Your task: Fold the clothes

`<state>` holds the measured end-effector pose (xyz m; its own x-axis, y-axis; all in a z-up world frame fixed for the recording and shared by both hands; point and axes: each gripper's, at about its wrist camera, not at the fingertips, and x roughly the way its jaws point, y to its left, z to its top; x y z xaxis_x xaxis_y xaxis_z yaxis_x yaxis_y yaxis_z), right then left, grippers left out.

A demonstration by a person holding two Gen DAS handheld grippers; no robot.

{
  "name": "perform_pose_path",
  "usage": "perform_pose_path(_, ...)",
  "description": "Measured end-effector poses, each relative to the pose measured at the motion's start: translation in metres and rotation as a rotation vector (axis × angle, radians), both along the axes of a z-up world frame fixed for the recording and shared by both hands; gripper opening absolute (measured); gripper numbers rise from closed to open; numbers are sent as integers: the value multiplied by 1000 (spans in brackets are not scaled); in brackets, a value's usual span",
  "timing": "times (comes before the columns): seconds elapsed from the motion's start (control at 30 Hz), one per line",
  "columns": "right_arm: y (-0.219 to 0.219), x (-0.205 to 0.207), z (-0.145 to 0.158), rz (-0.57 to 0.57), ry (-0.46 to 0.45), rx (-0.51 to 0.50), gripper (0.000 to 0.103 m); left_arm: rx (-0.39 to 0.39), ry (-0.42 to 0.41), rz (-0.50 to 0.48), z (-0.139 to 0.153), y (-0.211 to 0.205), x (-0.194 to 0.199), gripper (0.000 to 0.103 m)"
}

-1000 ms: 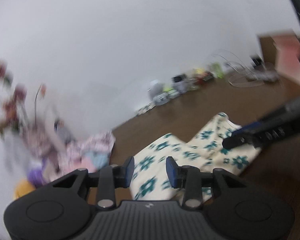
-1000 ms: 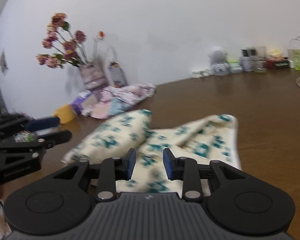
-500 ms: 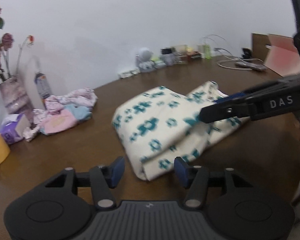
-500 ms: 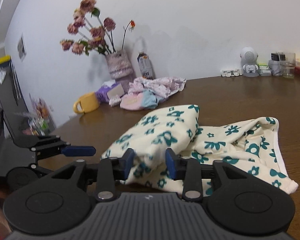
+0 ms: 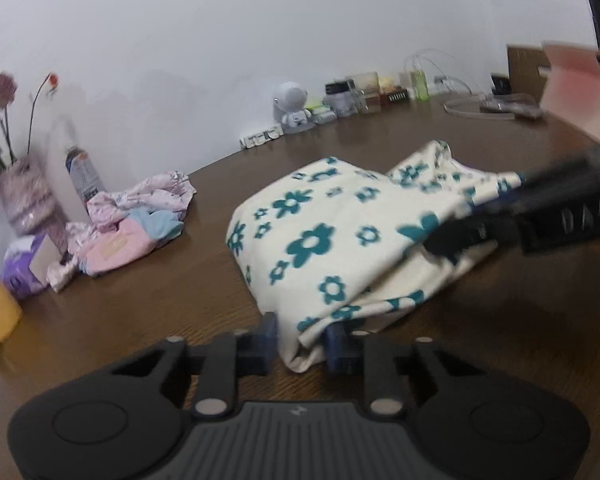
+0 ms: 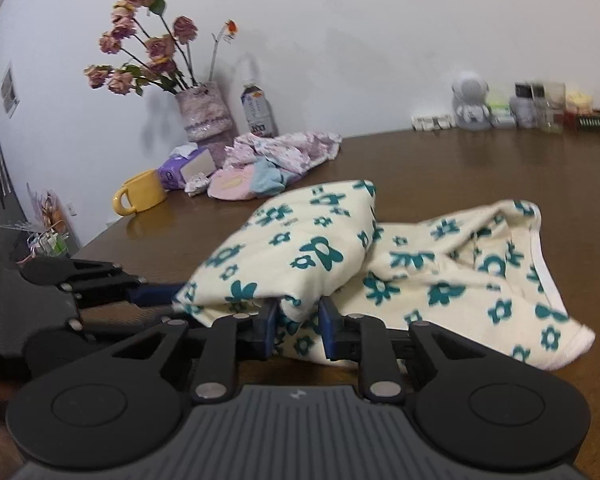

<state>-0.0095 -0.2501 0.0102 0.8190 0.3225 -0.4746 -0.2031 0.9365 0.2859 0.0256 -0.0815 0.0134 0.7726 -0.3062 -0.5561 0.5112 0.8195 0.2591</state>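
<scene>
A cream garment with teal flowers (image 5: 320, 240) lies half folded on the brown table (image 5: 160, 312). My left gripper (image 5: 302, 340) is shut on its near corner, with cloth bunched between the blue pads. In the right wrist view the same garment (image 6: 300, 248) shows a thick folded layer over a flatter part. My right gripper (image 6: 299, 320) is shut on the folded edge there. The right gripper (image 5: 440, 240) reaches in from the right in the left wrist view, and the left gripper (image 6: 156, 294) comes in from the left in the right wrist view.
A pile of pink and blue clothes (image 6: 276, 156) lies at the back left, beside a yellow mug (image 6: 140, 192), a purple tissue box (image 6: 188, 164), a vase of flowers (image 6: 206, 116) and a bottle (image 6: 256, 112). Small items (image 6: 472, 104) line the wall. A pink board (image 5: 576, 92) stands far right.
Both grippers have come down to the garment's near edge and narrowed onto the cloth. The left jaws, wide apart half a second ago, now pinch the corner.
</scene>
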Motion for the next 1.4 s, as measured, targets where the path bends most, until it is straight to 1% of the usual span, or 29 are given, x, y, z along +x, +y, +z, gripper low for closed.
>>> perform_pose_path(0.07, -2, 2, -5, -5, 17, 15, 21, -12, 10, 5, 1, 4, 2, 17)
perform_pose_path(0.17, -4, 1, -8, -1, 23, 41, 21, -18, 20, 1, 2, 8, 2, 25)
perform_pose_path(0.2, -4, 1, -8, -1, 22, 40, 22, -13, 19, -8, 2, 8, 0, 35)
perform_pose_path(0.23, -4, 0, -7, -1, 21, 39, 22, -8, 18, -18, 3, 8, -3, 48)
perform_pose_path(0.3, -4, -1, -7, 0, 20, 36, 23, 0, 4, -55, 4, 6, -12, 61)
perform_pose_path(0.43, -4, -2, -5, -1, 17, 38, 23, 24, -50, -113, 7, -6, -21, 68)
perform_pose_path(0.5, -5, -1, -6, -7, 16, 64, 21, 36, -65, -108, 7, -12, -17, 68)
perform_pose_path(0.53, -5, -1, -7, -9, 14, 73, 18, 45, -72, -100, 6, -15, -14, 67)
perform_pose_path(0.57, -5, -1, -7, -9, 12, 79, 17, 54, -69, -95, 5, -16, -11, 64)
perform_pose_path(0.63, -5, -1, -8, -6, 12, 90, 17, 50, -49, -82, 4, -16, -5, 40)
perform_pose_path(0.7, -5, -1, -8, -1, 13, 102, 18, 41, -32, -70, 4, -15, 0, 30)
perform_pose_path(0.77, -6, -6, -5, 12, -1, 89, 19, 25, -21, -59, 3, -11, 2, 26)
perform_pose_path(0.8, -6, -10, -2, 22, -14, 68, 20, 17, -16, -54, 4, -10, 4, 24)
perform_pose_path(0.83, -4, -15, 2, 36, -31, 22, 24, 9, -10, -50, 4, -8, 5, 23)
perform_pose_path(0.87, 0, -19, 6, 52, -45, -36, 32, 3, -4, -50, 4, -7, 6, 23)
perform_pose_path(0.93, 11, -28, 11, 72, -84, -176, 43, -4, 2, -49, 3, -5, 7, 23)
perform_pose_path(1.03, 29, -33, 14, 99, -139, -372, 43, -15, -1, -45, 3, -5, 7, 23)
perform_pose_path(1.13, 46, -30, 12, 129, -175, -542, 43, -22, -2, -44, 3, -4, 6, 24)
perform_pose_path(1.33, 80, -24, -1, 203, -239, -847, 42, -31, 1, -44, 3, -2, 6, 24)
perform_pose_path(1.37, 83, -22, -3, 209, -239, -872, 39, -34, 1, -44, 3, -2, 6, 24)
perform_pose_path(1.4, 83, -18, -3, 207, -227, -864, 37, -36, 2, -45, 3, -1, 6, 24)
